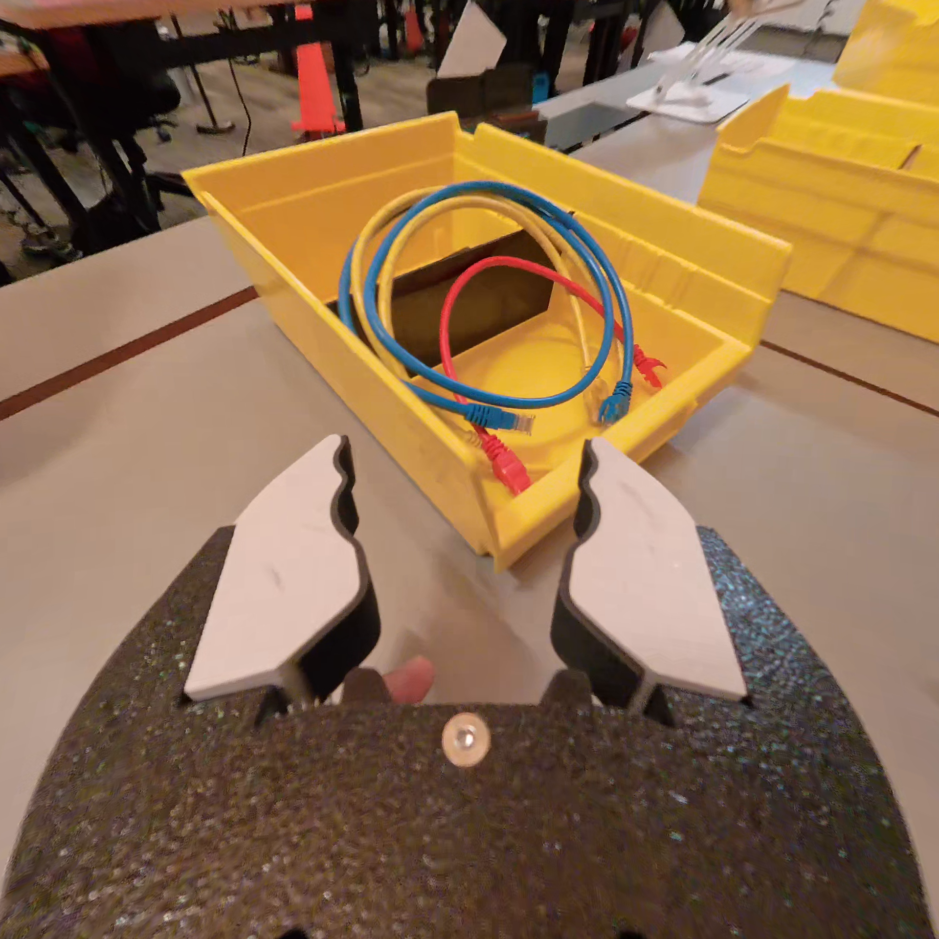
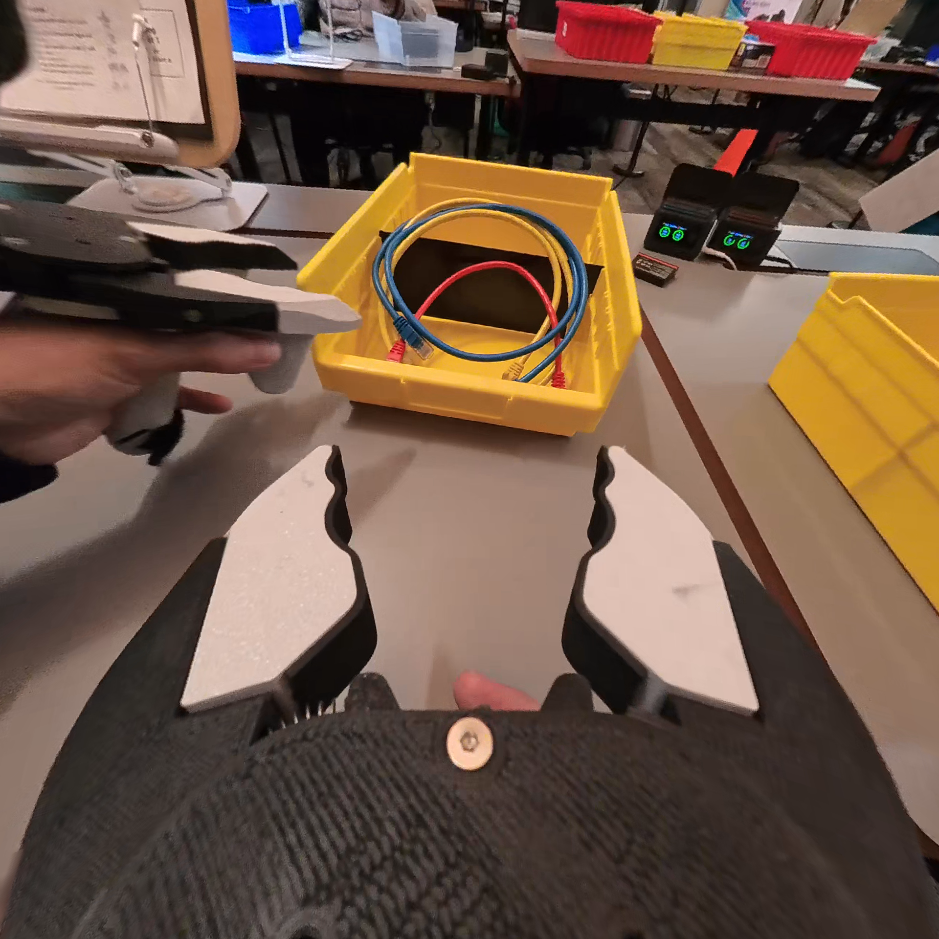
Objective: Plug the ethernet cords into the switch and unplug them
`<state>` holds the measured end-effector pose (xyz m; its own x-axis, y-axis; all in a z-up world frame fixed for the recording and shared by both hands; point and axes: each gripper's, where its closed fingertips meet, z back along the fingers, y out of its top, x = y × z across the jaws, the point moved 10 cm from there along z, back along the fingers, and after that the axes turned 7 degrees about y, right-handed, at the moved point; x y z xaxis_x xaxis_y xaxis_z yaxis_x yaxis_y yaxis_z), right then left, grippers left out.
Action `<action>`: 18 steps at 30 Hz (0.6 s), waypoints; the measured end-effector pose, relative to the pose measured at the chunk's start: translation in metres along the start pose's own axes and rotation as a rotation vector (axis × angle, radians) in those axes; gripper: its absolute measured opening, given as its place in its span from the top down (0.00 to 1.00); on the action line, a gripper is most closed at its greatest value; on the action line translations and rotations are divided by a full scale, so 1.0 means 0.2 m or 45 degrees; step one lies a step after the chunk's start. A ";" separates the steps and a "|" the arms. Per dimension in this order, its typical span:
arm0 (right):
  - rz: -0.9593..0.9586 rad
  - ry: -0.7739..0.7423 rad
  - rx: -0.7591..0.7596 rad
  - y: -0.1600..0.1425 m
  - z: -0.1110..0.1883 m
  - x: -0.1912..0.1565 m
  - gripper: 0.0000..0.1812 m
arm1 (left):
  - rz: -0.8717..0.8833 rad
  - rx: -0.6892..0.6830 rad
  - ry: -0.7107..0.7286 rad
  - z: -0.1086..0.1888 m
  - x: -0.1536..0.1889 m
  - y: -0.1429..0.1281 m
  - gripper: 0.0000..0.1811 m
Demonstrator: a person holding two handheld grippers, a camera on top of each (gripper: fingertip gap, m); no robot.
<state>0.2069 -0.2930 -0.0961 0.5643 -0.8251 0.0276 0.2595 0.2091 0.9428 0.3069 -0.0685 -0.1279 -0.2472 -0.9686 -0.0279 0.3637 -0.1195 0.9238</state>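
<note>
Left tool [image 1: 465,447]: spread wide, holding nothing, touching nothing; poised above the grey surface [image 1: 152,482] just short of the near corner of the yellow bin [image 1: 325,203].
Right tool [image 2: 470,455]: likewise spread wide and empty; held over bare surface [image 2: 472,559], nearer than the bin's front wall [image 2: 457,401].
Blue cord [image 1: 617,300]: coiled inside the bin, looping over the black divider [image 1: 472,310]; one plug near the front left, the other near the front right.
Yellow cord [image 1: 366,284]: coiled alongside the blue one, same bin; ends hard to pick out against the yellow floor.
Red cord [image 1: 447,325]: arched over the divider, one plug resting at the near corner, the other at the right wall.
Switch: cannot tell where; not made out in either view.
Only in right wrist view: left tool [image 2: 325,284] seen from the side at far left, gripped by a hand [image 2: 76,386], tips just beside the bin's left wall [image 2: 350,244]; a clipboard on a stand [image 2: 117,76] far left; two small black devices with green lit displays [image 2: 711,223] far right; red and yellow bins [image 2: 711,35] on a distant table.
Only in left wrist view: an orange cone [image 1: 315,86] on the floor beyond the surface.
Both views: further yellow bins [image 1: 838,203] stacked to the right, well apart from the cord bin.
</note>
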 end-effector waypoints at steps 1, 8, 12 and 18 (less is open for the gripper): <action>-0.003 -0.010 0.001 0.00 0.00 0.01 0.49 | -0.008 -0.032 0.019 -0.04 0.02 0.00 0.54; -0.023 0.032 0.005 -0.01 -0.03 0.02 0.52 | 0.038 -0.151 0.138 -0.16 -0.04 -0.01 0.84; 0.032 0.061 -0.009 0.01 -0.04 -0.03 0.52 | 0.003 -0.167 0.249 -0.07 -0.19 -0.04 0.95; 0.066 0.128 0.058 0.10 -0.02 -0.13 0.51 | 0.086 -0.147 0.174 0.36 -0.45 -0.23 0.98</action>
<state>0.2005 -0.2649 -0.0794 0.6521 -0.7567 0.0453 0.1935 0.2240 0.9552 0.2473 0.0403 -0.1405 -0.0973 -0.9949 -0.0261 0.4776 -0.0697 0.8758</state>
